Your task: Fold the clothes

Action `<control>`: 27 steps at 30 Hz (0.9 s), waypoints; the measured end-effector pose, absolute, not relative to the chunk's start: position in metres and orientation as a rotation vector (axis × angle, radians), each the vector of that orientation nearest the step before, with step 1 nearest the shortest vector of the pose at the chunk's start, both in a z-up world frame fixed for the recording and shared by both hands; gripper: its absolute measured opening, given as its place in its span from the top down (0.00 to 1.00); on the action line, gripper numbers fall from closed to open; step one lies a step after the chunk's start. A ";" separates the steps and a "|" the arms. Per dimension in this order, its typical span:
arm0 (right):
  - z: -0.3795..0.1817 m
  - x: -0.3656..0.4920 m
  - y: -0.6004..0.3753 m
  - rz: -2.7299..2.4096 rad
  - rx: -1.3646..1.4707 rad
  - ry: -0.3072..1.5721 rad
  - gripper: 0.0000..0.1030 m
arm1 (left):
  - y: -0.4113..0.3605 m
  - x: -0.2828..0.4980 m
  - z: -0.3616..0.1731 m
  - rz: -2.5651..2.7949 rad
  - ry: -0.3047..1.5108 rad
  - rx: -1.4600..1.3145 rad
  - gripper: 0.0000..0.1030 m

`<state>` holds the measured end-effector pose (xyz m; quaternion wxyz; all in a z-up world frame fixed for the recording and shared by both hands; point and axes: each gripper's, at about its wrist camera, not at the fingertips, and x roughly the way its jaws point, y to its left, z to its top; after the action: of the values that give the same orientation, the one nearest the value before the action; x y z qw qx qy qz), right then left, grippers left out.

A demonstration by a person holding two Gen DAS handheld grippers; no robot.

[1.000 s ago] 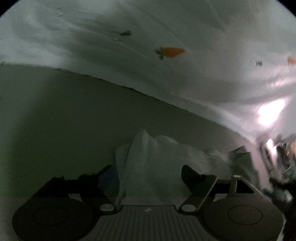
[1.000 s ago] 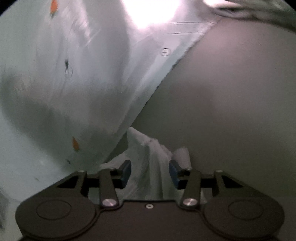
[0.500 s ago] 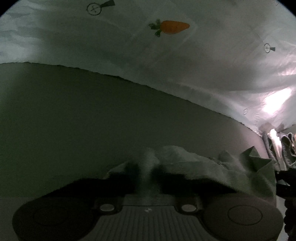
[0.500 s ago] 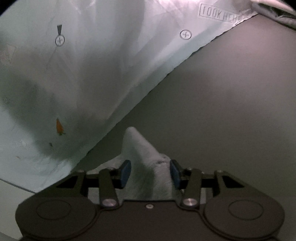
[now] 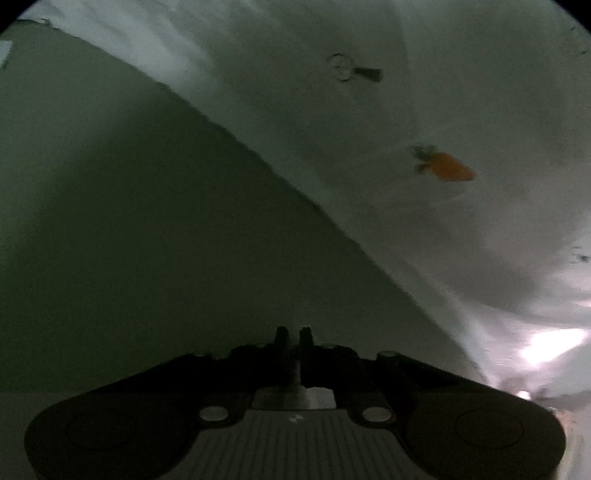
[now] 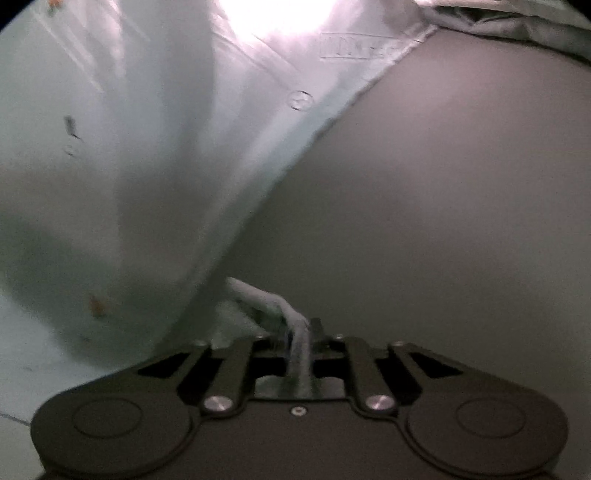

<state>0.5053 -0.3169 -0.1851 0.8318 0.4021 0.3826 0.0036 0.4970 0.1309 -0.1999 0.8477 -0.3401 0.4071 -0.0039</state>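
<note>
Left wrist view: the left gripper (image 5: 294, 334) sits low in the middle of the frame, dark and in shadow. Its two fingers stand side by side with only a thin slit between them, so the claw is closed. A pale sliver shows in that slit, but the shadow is too deep to tell if it is fabric. Beyond the fingers lies a plain grey-green surface (image 5: 147, 240). A pale printed sheet (image 5: 424, 122) crosses the upper right, its edge running diagonally from upper left to lower right. On it are an orange carrot print (image 5: 445, 168) and a small circle-and-bar mark (image 5: 354, 70). At the far right edge a bright glare washes out the detail, and what lies there cannot be made out.

Right wrist view: the right gripper (image 6: 299, 332) is closed on a twisted strip of white cloth (image 6: 291, 325). The cloth runs from between the fingers up and to the left, toward the edge of the sheet (image 6: 122, 166). The sheet fills the left half, blurred, with a strong glare at the top. A boxed label (image 6: 354, 46) is printed near its upper edge, unreadable. The grey surface (image 6: 443, 221) fills the right half. At the top right corner lies a crumpled heap of fabric (image 6: 517, 26), cut off by the frame.
</note>
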 end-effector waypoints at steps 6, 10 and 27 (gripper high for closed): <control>-0.173 0.489 -0.320 0.059 0.733 0.815 0.44 | 0.129 0.466 -0.181 -0.043 0.837 -0.583 0.17; -0.178 0.478 -0.311 0.133 0.621 0.891 0.29 | 0.123 0.439 -0.180 -0.077 0.896 -0.481 0.08; -0.210 0.499 -0.292 0.445 0.765 0.994 0.09 | 0.125 0.420 -0.232 -0.449 1.018 -0.749 0.00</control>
<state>0.4986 -0.2917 -0.2102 0.7866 0.3551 0.4610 0.2065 0.4202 0.1248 -0.2317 0.7835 -0.3470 0.4717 -0.2081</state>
